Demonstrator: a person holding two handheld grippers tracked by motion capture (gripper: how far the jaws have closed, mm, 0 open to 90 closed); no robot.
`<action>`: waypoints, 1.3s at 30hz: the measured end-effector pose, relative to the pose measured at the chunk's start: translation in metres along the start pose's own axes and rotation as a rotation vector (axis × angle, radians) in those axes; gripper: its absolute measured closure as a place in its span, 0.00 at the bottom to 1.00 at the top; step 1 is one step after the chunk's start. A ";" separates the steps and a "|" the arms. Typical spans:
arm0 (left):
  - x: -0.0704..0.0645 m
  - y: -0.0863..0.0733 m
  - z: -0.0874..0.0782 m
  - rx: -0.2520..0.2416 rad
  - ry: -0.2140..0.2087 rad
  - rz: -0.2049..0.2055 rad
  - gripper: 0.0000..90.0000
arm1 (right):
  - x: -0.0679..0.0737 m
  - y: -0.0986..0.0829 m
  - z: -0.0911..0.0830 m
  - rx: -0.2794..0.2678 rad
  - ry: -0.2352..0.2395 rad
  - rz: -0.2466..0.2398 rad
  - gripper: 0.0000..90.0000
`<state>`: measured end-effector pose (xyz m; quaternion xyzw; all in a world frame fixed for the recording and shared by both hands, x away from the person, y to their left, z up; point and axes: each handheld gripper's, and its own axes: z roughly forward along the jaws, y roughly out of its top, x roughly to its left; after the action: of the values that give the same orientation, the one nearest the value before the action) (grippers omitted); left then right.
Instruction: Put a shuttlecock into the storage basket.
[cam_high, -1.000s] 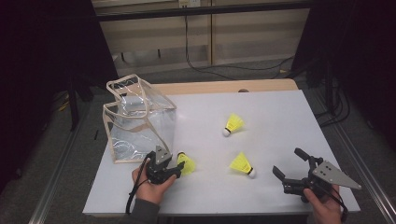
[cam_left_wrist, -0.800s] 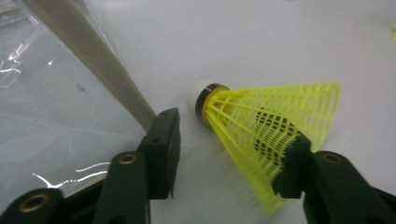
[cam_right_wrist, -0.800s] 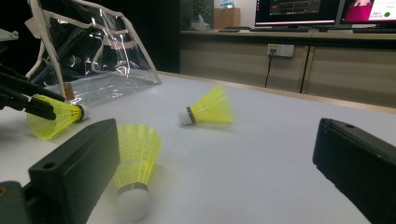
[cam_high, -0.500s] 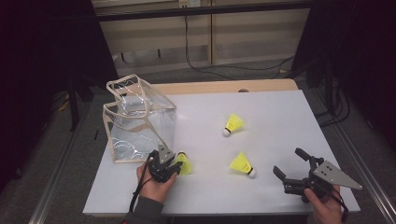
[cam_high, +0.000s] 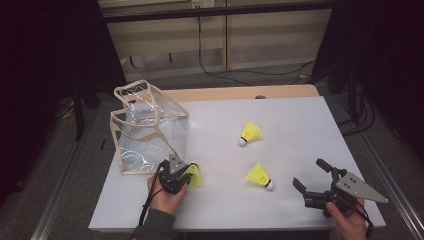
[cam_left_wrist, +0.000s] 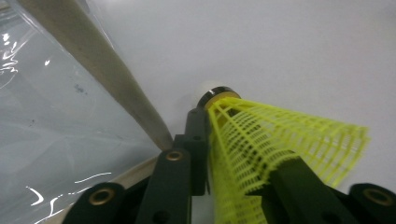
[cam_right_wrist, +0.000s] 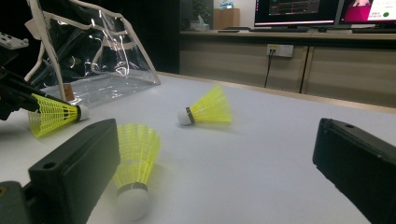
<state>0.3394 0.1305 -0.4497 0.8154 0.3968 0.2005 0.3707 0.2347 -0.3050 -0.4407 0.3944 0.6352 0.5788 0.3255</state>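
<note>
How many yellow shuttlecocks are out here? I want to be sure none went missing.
3. One shuttlecock is clamped in the left gripper beside the clear bag; one lies mid-table; one lies nearer the open right gripper. The bag looks empty.

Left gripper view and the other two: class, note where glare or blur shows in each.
Left gripper view: white glare streaks on the clear bag, soft shuttlecock skirt edge. Right gripper view: near jaws blurred, far monitors glowing. High view: surroundings dark, table evenly lit.

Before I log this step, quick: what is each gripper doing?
Left gripper: closed on a yellow shuttlecock, beside the clear bag.
Right gripper: open, holding nothing.
</note>
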 end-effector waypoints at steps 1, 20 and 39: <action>0.001 0.000 0.000 0.001 -0.003 0.000 0.88 | 0.000 0.000 0.000 -0.002 0.000 0.001 0.00; 0.008 0.010 -0.013 -0.009 -0.194 -0.086 0.91 | -0.002 0.000 0.000 -0.002 -0.004 0.000 0.00; 0.011 0.034 -0.028 0.053 -0.333 -0.097 0.91 | -0.004 -0.002 0.001 0.003 -0.009 0.008 0.00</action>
<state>0.3454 0.1376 -0.4055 0.8267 0.3740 0.0339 0.4189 0.2366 -0.3080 -0.4431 0.3998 0.6330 0.5774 0.3256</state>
